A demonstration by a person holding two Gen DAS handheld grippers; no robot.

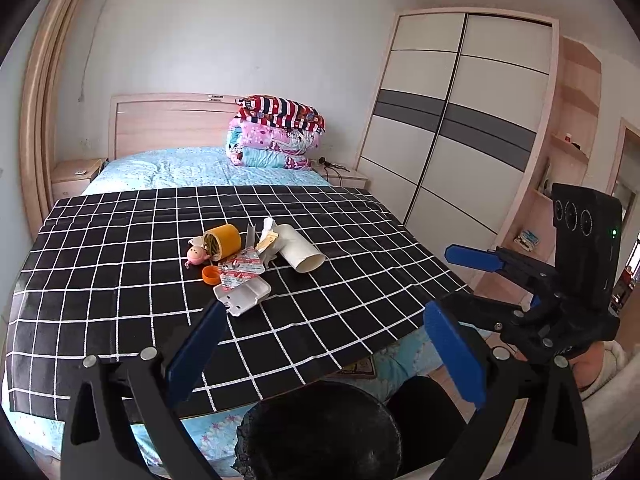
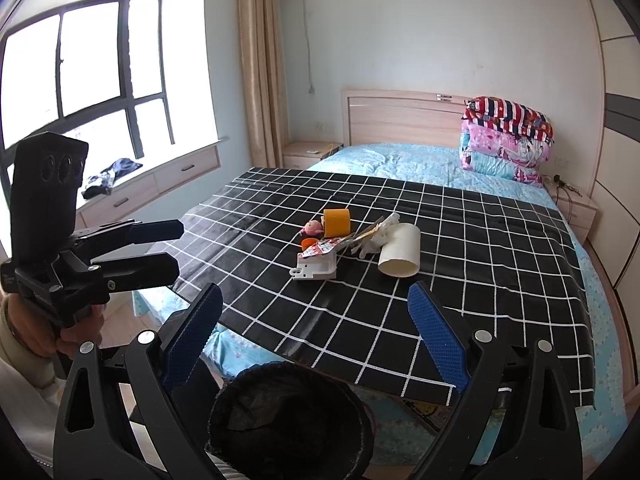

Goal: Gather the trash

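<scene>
Both grippers hang short of the bed, jaws spread wide and holding nothing: the left gripper (image 1: 324, 344) and the right gripper (image 2: 316, 338). The trash sits in a small heap mid-cloth (image 1: 120, 264): a white box (image 1: 244, 294) nearest, wrappers (image 1: 242, 270), an orange cap (image 1: 211, 275), a yellow cup (image 1: 222, 240) on its side, and a paper tube (image 1: 300, 250). The black bin (image 2: 288, 416) waits just below. I'd take the white box first, gripping its edge squarely.
</scene>
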